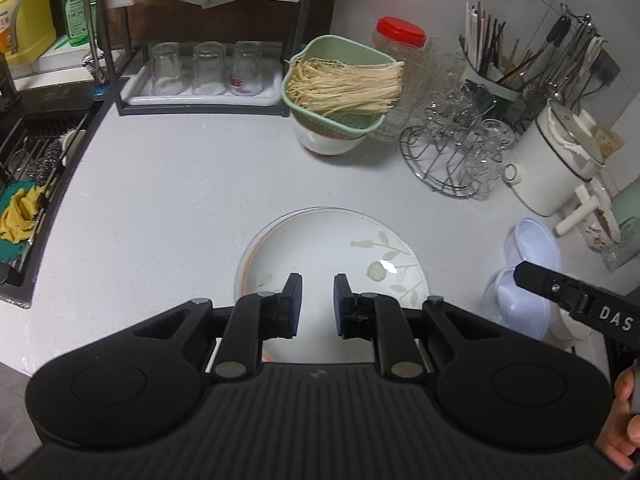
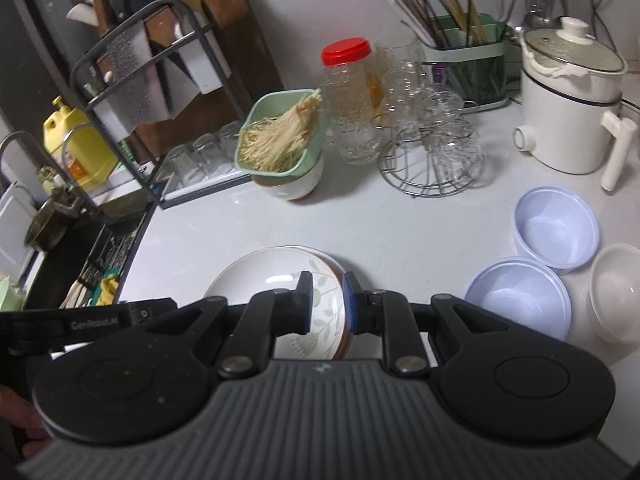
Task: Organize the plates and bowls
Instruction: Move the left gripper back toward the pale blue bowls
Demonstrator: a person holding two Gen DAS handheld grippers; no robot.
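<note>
A white plate with a leaf pattern point(image 1: 320, 248) lies on the white counter, on top of another plate whose rim shows in the right wrist view point(image 2: 264, 268). My left gripper point(image 1: 317, 304) is open and empty just above its near part. My right gripper point(image 2: 326, 300) is open over the right edge of the stack, jaws apart on either side of the rim. Two pale blue bowls point(image 2: 556, 228) point(image 2: 516, 300) and a white bowl point(image 2: 616, 292) sit to the right. The blue bowls also show in the left wrist view point(image 1: 532, 248).
A green colander of noodles point(image 1: 340, 84) sits on a white bowl point(image 1: 328, 144) at the back. A wire rack with glasses point(image 1: 456, 152), a red-lidded jar point(image 1: 400, 40), a white pot point(image 1: 560, 164) and a utensil holder point(image 1: 492, 68) stand back right. The sink point(image 1: 28, 184) is on the left.
</note>
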